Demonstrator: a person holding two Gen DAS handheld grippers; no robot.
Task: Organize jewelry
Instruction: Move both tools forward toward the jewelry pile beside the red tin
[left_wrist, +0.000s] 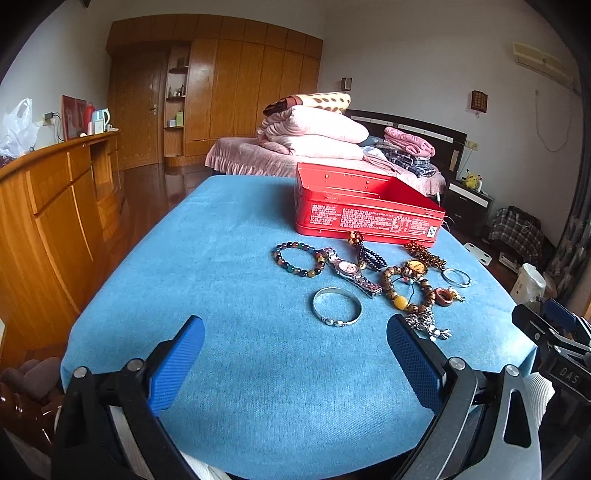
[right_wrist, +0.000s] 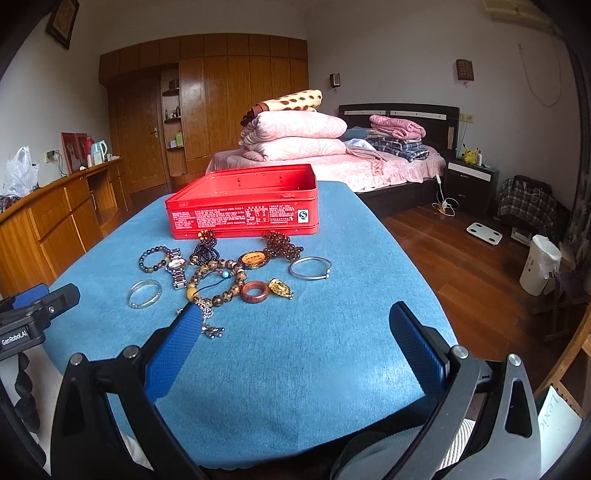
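Note:
An open red tin box (left_wrist: 365, 206) (right_wrist: 243, 206) stands at the far side of a blue-clothed table (left_wrist: 221, 258) (right_wrist: 332, 350). In front of it lies jewelry: a silver bangle (left_wrist: 337, 306) (right_wrist: 144, 294), a multicoloured bead bracelet (left_wrist: 297, 258) (right_wrist: 153, 258), a wristwatch (left_wrist: 351, 271) (right_wrist: 176, 268), a brown bead string (left_wrist: 406, 288) (right_wrist: 218, 284), a red-brown ring (left_wrist: 443, 297) (right_wrist: 255, 291), a gold charm (right_wrist: 280, 288) and a thin silver bangle (left_wrist: 457, 277) (right_wrist: 309, 267). My left gripper (left_wrist: 295, 369) is open near the table's front. My right gripper (right_wrist: 295, 354) is open too, empty.
A bed with folded pink quilts (left_wrist: 314, 129) (right_wrist: 295, 133) lies behind the table. A wooden sideboard (left_wrist: 48, 206) runs along the left wall, and a wardrobe (right_wrist: 207, 107) covers the back wall. A white bin (right_wrist: 539, 264) and a scale (right_wrist: 484, 233) are on the floor at right.

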